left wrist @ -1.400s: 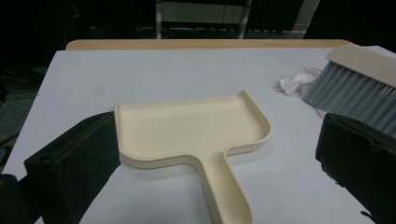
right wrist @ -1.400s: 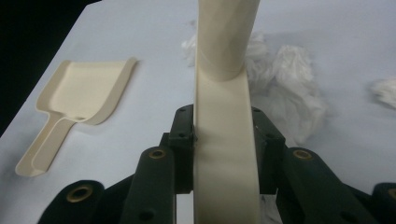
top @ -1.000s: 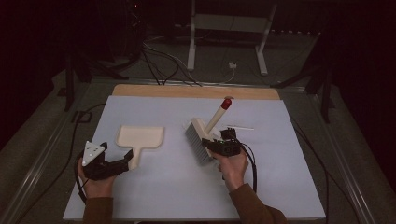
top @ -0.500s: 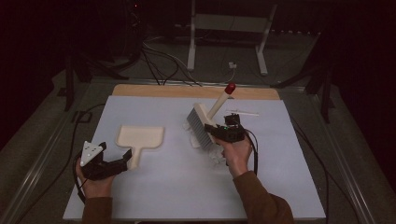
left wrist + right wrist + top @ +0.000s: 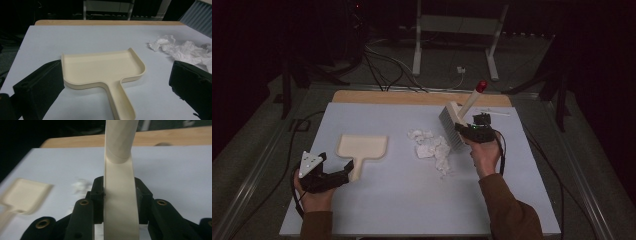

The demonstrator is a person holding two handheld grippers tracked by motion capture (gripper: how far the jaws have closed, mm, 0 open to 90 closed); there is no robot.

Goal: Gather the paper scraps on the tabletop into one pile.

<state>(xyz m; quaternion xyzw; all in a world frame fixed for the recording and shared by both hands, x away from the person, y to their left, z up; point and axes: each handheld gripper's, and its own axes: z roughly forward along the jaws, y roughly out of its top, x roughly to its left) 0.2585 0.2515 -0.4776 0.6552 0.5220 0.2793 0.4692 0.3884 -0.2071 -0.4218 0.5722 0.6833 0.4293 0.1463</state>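
Right gripper (image 5: 469, 131) clamped on brush (image 5: 455, 123), beside paper scraps (image 5: 432, 147); left gripper (image 5: 343, 172) jaws apart at dustpan (image 5: 362, 148) handle (not gripping). Next: sweep scraps toward dustpan.

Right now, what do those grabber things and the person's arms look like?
Both grippers are black with blocky jaws. The left gripper wears a grey three-cornered plate with dots; the right gripper shows a tiny green light. Black cables trail from each. The sleeves are brown.
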